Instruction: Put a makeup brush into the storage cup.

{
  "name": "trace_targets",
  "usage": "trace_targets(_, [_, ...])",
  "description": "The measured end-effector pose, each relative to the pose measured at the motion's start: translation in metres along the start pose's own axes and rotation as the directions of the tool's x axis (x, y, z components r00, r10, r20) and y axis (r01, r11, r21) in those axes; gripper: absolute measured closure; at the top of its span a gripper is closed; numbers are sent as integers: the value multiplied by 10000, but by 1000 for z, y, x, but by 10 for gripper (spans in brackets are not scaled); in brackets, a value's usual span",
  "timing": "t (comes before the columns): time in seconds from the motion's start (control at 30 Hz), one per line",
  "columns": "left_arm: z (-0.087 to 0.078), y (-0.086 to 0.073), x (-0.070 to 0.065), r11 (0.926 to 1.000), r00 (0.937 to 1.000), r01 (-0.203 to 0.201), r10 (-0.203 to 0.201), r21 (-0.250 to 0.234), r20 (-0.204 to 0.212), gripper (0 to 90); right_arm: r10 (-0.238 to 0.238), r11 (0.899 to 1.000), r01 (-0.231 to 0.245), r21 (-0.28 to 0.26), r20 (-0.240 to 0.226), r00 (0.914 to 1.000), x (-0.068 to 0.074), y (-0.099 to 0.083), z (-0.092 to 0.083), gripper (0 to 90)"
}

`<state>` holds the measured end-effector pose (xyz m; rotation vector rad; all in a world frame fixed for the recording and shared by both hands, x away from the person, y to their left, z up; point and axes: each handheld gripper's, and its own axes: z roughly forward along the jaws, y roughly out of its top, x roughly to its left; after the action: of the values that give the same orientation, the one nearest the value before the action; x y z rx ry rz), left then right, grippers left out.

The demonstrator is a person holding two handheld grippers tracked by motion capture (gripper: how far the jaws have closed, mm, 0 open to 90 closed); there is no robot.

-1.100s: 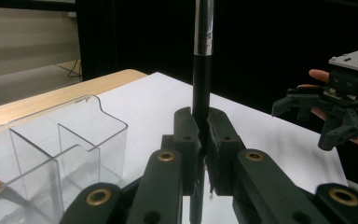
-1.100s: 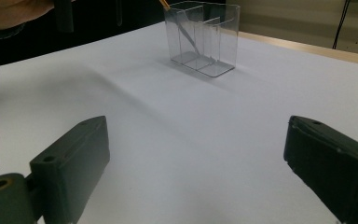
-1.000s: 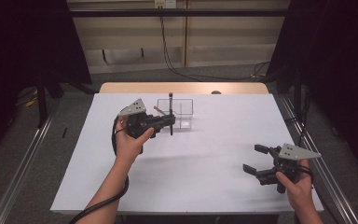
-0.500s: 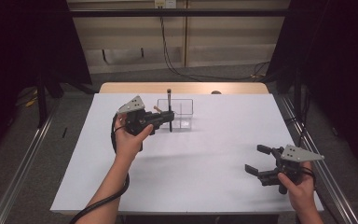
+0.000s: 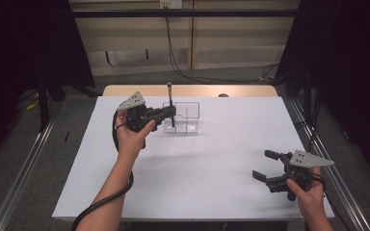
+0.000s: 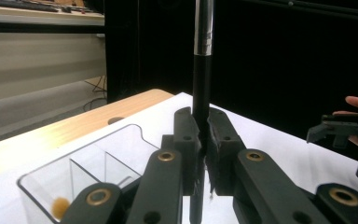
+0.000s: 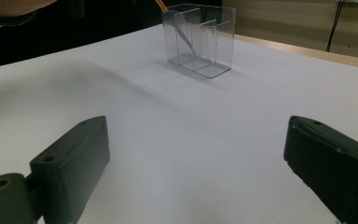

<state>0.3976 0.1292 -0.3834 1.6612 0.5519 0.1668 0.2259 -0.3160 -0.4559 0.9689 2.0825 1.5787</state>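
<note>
Above the clear organizer [image 5: 187,117], left hand-held gripper [image 5: 170,113] clamps brush [image 5: 170,98].

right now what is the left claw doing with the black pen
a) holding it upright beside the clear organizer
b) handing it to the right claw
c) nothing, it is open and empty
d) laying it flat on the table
a: the left claw is shut on the black pen, which stands upright next to the clear organizer.

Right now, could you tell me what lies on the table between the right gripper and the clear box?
Nothing: in the high view, bare white table runs from the right gripper to the clear box.
</note>
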Motion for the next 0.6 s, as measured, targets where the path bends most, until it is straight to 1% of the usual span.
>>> trace_targets(0.23, [3, 7, 7, 10000, 9998, -70, 69, -40, -166, 839, 30, 10000, -30, -41, 19, 10000, 0, 0, 0, 63])
trace_targets(0.27, [4, 8, 8, 10000, 9996, -82, 82, -25, -262, 839, 46, 10000, -46, -49, 6, 10000, 0, 0, 0, 63])
trace_targets(0.3, [4, 9, 9, 9999, 9997, -46, 44, -99, -220, 839, 40, 10000, -40, -42, 13, 10000, 0, 0, 0, 63])
trace_targets(0.37, [5, 11, 12, 9999, 9995, -58, 54, -123, -305, 839, 26, 10000, -26, 2, 31, 10000, -1, -1, 0, 63])
trace_targets(0.4, [6, 12, 14, 9999, 9996, -7, 3, -146, -279, 839, 28, 10000, -28, 10, 20, 10000, 0, -1, 0, 63])
trace_targets(0.57, [9, 15, 19, 9999, 9990, -55, 49, -150, -445, 839, -25, 10000, 25, 29, 23, 10000, 0, -1, 0, 63])
trace_targets(0.6, [9, 15, 20, 9999, 9991, -98, 93, -122, -413, 839, -25, 10000, 25, 33, 50, 10000, 0, -1, 0, 63])
